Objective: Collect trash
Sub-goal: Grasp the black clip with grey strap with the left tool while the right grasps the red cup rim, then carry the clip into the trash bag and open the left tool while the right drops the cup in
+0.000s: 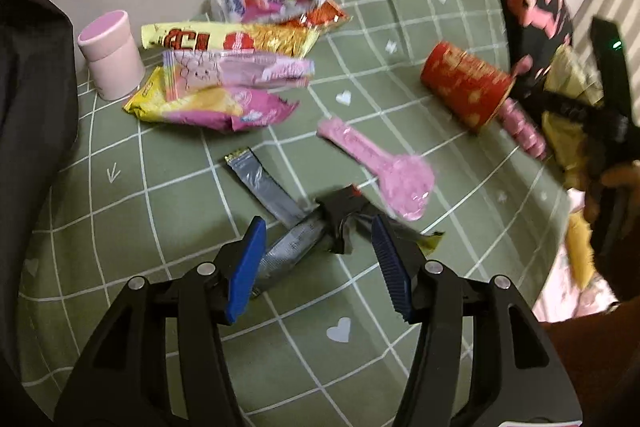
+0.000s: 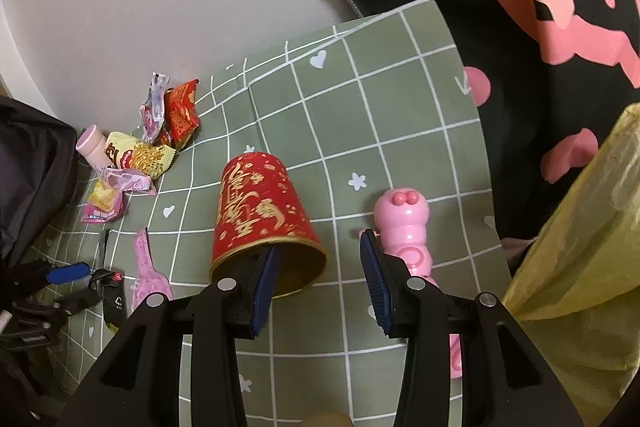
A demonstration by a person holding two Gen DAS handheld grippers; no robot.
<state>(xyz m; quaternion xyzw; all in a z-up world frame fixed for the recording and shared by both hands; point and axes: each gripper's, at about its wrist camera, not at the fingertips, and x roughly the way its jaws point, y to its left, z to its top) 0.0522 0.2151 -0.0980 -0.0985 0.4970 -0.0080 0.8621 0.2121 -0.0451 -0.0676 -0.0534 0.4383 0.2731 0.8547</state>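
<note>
On the green checked mat [image 1: 168,219], a crumpled grey and black wrapper [image 1: 288,247] lies between the blue pads of my left gripper [image 1: 318,223], which is open and not pressing on it. A red and gold paper cup [image 2: 256,211] lies on its side, mouth toward my right gripper [image 2: 320,245]. That gripper is open, with its left fingertip [image 2: 266,267] at the cup's mouth and nothing pinched. The cup [image 1: 468,87] also shows in the left wrist view. A yellow plastic bag [image 2: 580,247] hangs at the right.
A pile of snack wrappers [image 1: 224,75] and a pink round container [image 1: 112,55] sit by the wall. A pink spoon-shaped piece [image 1: 376,167] and a pink caterpillar toy [image 2: 404,223] lie on the mat. Black fabric with pink shapes [image 2: 520,7] borders the right, a dark bag [image 2: 32,179] the left.
</note>
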